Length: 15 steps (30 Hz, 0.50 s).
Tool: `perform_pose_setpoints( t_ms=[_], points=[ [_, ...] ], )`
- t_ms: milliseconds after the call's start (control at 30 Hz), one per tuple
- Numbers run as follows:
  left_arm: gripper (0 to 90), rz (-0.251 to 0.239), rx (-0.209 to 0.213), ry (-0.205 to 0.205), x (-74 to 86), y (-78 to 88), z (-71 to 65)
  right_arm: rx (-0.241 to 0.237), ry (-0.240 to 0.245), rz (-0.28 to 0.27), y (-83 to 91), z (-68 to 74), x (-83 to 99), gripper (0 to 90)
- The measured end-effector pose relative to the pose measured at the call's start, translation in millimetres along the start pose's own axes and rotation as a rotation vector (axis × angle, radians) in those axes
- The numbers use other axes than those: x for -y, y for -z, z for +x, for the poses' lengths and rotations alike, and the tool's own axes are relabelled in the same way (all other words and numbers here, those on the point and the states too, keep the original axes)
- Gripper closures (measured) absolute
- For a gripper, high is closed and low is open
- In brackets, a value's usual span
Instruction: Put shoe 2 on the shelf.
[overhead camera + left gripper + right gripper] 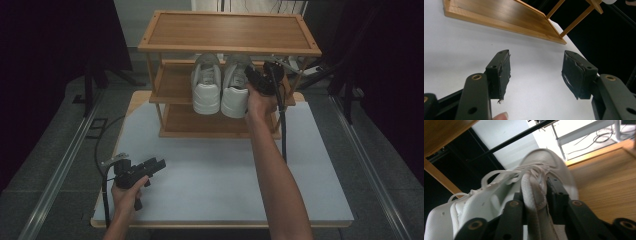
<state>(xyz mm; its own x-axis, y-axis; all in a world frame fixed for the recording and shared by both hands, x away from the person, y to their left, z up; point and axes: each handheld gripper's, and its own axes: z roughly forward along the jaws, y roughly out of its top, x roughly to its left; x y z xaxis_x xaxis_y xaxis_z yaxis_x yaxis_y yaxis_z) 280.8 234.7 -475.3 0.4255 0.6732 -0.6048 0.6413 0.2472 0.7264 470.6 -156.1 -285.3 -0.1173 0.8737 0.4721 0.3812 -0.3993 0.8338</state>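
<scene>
My right gripper (256, 80) is at the upper right of centre in the high view, on the middle shelf of the wooden shoe rack (229, 49), at the right white sneaker (235, 92) of the pair. The sneaker's long axis runs from heel, near me, to toe, deeper in the shelf. In the right gripper view the sneaker's side collar (534, 195) stands between my two jaws, one inside the shoe and one outside; the jaws are only a little apart and seem to touch the collar on both sides. The left white sneaker (206, 85) stands just beside it. My left gripper (159, 165), lower left in the high view, has its jaws spread wide over the white table (456, 50), holding nothing, well apart from the shoes, so the right hand is the nearer one
</scene>
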Motion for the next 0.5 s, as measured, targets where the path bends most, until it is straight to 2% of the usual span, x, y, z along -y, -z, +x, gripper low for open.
perform_pose_setpoints(
  t_ms=[100, 167, 233, 333, 500],
  points=[
    [39.6, 0.002, 0.002, 0.002, 0.3, -0.5, 0.0, -0.001, 0.006, 0.005, -2.2, -0.5, -2.2, 72.6],
    [39.5, 0.003, 0.004, 0.002, 0.4, -0.7, -0.3, -0.006, -0.001, 0.008, -3.4, -0.8, -2.8, 68.9],
    [39.5, 0.003, 0.004, 0.002, 0.4, -0.7, -0.4, -0.033, 0.01, -0.004, -4.9, 0.0, -2.8, 63.0],
    [39.5, 0.004, 0.002, 0.003, 0.3, -1.0, 0.1, -0.089, -0.013, -0.009, -2.3, -1.1, -6.1, 58.3],
    [39.5, 0.009, 0.001, 0.006, 0.2, -2.5, 1.1, -0.124, 0.039, -0.017, 8.6, 1.6, -9.9, 56.9]
  ],
)
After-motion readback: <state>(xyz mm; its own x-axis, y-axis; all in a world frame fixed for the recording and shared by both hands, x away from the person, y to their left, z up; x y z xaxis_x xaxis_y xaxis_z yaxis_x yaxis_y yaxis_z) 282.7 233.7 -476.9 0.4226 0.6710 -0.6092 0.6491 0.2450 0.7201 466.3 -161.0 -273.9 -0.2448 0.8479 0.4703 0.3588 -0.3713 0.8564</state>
